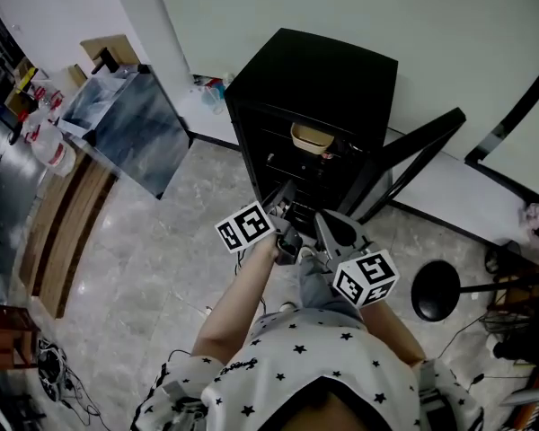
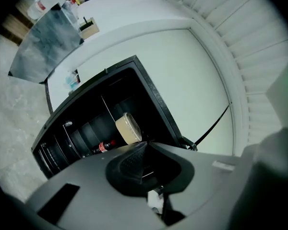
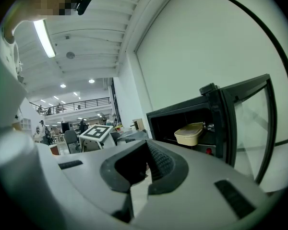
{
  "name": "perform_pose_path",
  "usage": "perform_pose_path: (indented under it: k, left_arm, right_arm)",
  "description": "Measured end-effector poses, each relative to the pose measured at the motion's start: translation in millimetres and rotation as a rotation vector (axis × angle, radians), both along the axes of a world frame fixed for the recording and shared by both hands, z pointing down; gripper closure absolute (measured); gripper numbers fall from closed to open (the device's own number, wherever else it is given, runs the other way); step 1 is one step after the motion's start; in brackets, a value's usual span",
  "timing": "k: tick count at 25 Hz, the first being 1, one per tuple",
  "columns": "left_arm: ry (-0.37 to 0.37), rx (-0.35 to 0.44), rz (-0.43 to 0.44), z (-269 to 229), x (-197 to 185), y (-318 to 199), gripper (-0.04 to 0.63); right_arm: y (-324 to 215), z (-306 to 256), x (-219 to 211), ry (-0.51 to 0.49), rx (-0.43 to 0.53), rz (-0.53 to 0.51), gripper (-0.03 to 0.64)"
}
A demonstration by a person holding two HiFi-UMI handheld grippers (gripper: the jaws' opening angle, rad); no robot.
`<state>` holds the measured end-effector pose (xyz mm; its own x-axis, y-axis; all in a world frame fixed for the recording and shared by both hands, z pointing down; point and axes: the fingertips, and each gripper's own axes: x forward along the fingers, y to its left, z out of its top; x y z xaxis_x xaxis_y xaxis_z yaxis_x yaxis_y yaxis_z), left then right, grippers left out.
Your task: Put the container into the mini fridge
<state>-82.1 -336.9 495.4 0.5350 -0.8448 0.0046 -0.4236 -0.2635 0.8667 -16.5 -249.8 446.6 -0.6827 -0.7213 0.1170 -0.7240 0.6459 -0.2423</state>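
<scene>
Now, container [image 1: 311,137] inside open mini fridge [image 1: 316,72], left gripper [image 2: 147,143] and right gripper [image 3: 147,141] fingers together, empty.

Head view overhead; all face mini fridge [image 1: 316,79]

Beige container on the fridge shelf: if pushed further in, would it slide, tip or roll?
The container looks low, wide and flat-based, so it would probably slide, not tip or roll. Its plastic-looking walls may flex when squeezed. Contents are hidden, so weight is unclear.

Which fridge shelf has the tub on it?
The top shelf: the beige container sits there. The shelves below show no tub.
</scene>
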Motion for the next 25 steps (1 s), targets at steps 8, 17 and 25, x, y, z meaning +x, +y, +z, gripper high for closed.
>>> perform_pose_path:
  k: [8, 17, 25]
  left_arm:
    - [-0.221, 0.073, 0.019, -1.2, -12.1, 57.1, 0.583]
    - [-0.404, 0.088, 0.026, 7.6, -23.6, 121.7, 0.583]
    - [-0.435, 0.047, 0.039, 22.2, -28.6, 163.8, 0.583]
  right_arm:
    - [24.3, 15.6, -10.7, -0.015, -0.035, -0.011, 0.624]
    - [54.5, 27.8, -19.0, 0.001, -0.057, -0.040, 0.624]
    - [71.4, 29.0, -21.8, 0.019, -0.057, -0.062, 0.624]
